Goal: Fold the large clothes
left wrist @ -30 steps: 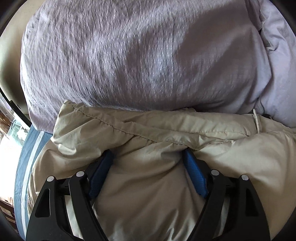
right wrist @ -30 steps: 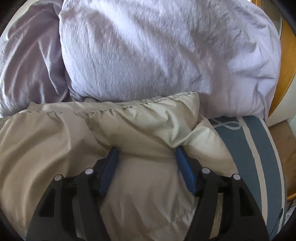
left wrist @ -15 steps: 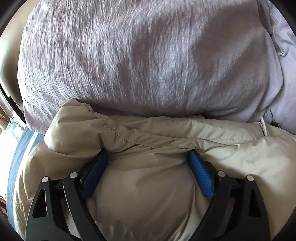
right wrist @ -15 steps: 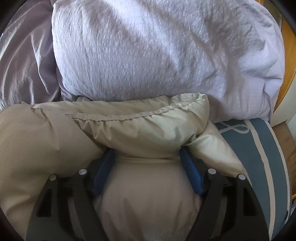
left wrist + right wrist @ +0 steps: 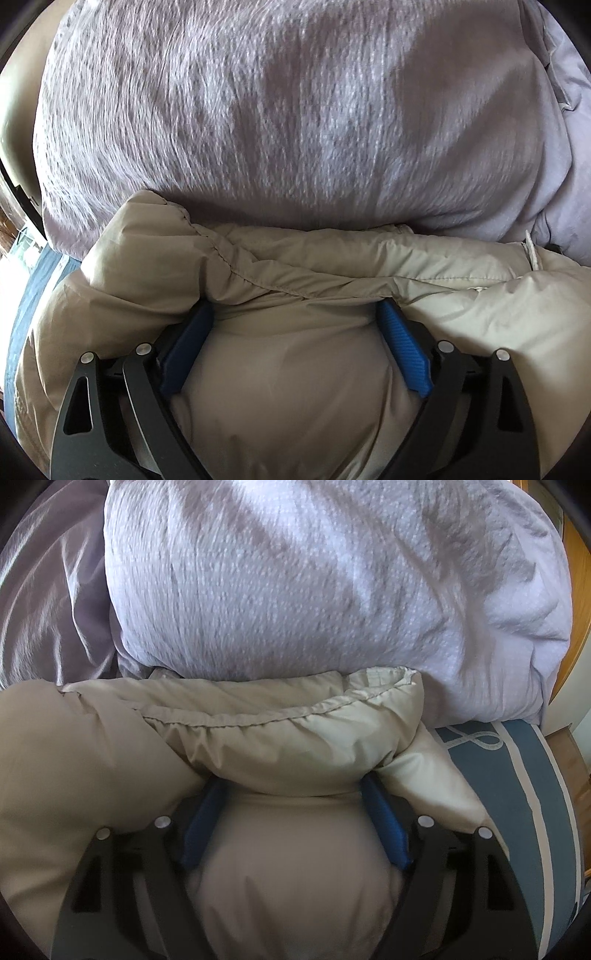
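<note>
A puffy beige jacket (image 5: 295, 387) lies on the bed, its folded stitched edge pushed up against a lilac pillow (image 5: 277, 110). My left gripper (image 5: 295, 306) is sunk into the jacket with its jaws spread wide. Padding bulges between the blue pads (image 5: 402, 350), and a fold covers the tips. Over the same jacket (image 5: 288, 746), near its right end, my right gripper (image 5: 292, 782) also stands open, with padding filling the gap between its jaws. The fingertips of both grippers are hidden under the fold.
The pillow (image 5: 314, 590) blocks the way ahead. Grey-lilac bedding (image 5: 48, 609) is bunched to its left. A blue sheet with white stripes (image 5: 491, 775) shows at the right, and beyond it a wooden bed frame (image 5: 576, 627). The sheet's left edge (image 5: 33, 295) is at the bedside.
Both grippers have sunk lower toward the bed and pillow. Their jaws have spread wider apart, and the jacket's fold has slumped over the fingertips.
</note>
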The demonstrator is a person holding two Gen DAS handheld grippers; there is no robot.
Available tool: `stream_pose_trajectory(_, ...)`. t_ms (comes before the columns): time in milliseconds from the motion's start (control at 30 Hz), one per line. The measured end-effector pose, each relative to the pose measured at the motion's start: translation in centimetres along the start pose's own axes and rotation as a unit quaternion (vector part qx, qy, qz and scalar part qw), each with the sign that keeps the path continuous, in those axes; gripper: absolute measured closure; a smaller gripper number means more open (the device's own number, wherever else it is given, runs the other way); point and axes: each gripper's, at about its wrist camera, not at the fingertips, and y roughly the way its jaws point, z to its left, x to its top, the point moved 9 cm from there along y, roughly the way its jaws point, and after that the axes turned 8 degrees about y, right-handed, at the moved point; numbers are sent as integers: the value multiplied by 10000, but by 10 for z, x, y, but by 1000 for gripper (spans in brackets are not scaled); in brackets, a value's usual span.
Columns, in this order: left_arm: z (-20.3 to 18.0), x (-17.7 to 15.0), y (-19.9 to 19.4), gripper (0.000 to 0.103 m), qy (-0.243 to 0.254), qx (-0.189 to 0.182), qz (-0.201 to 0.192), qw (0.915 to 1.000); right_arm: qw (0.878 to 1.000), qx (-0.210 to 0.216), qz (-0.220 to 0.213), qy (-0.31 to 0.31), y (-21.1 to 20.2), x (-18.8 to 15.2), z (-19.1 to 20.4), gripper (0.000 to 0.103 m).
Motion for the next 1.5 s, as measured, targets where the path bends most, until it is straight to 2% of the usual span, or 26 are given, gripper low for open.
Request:
stream_pose_trajectory(167, -6, -7, -3, 10, 6, 37, 49, 10000, 9999, -66, 63, -80, 15, -1, 7, 26)
stream_pose_trajectory(267, -6, -8, -6, 10, 44, 91, 225, 9997, 9997, -59, 220, -102, 22, 0, 10, 26)
stream_pose_trajectory(333, -3, -11, -17, 11, -17, 82, 382, 9992, 9989, -2, 462, -35, 22, 1, 8, 25)
stream_pose_trajectory(400, 0, -15, -37, 11, 9, -74, 358, 9993, 9976, 105, 668, 131, 15, 4, 4, 25)
stream_pose_trajectory(467, 6, -18, -55, 11, 79, -179, 279, 9994, 9971, 217, 647, 337, -3, 7, -5, 24)
stream_pose_trajectory(533, 19, -24, -73, 11, 88, -233, 184, 9995, 9970, 222, 567, 479, -19, 7, -17, 17)
stream_pose_trajectory(767, 84, -61, -100, 11, -387, -180, 252, 9988, 9926, 134, 789, 919, -50, -22, -65, 14)
stream_pose_trajectory(967, 117, -96, -96, 11, -810, -119, 571, 9950, 9789, 278, 1254, 1590, -52, -58, -95, 14)
stream_pose_trajectory(1167, 133, -122, -89, 10, -1257, -477, 919, 9867, 9589, 839, 1685, 2123, -52, -91, -102, 14)
stream_pose_trajectory(1267, 133, -133, -82, 10, -1608, -683, 1019, 9793, 9535, 986, 1822, 2188, -48, -99, -96, 14)
stream_pose_trajectory(1300, 133, -136, -79, 10, -1723, -741, 1042, 9767, 9528, 1014, 1849, 2184, -48, -99, -93, 15)
stream_pose_trajectory(1433, 131, -136, -72, 11, -1910, -786, 1085, 9724, 9491, 1225, 1874, 2215, -44, -106, -81, 34)
stream_pose_trajectory(1500, 130, -134, -70, 17, -1913, -792, 1050, 9727, 9498, 1188, 1844, 2229, -46, -104, -76, 38)
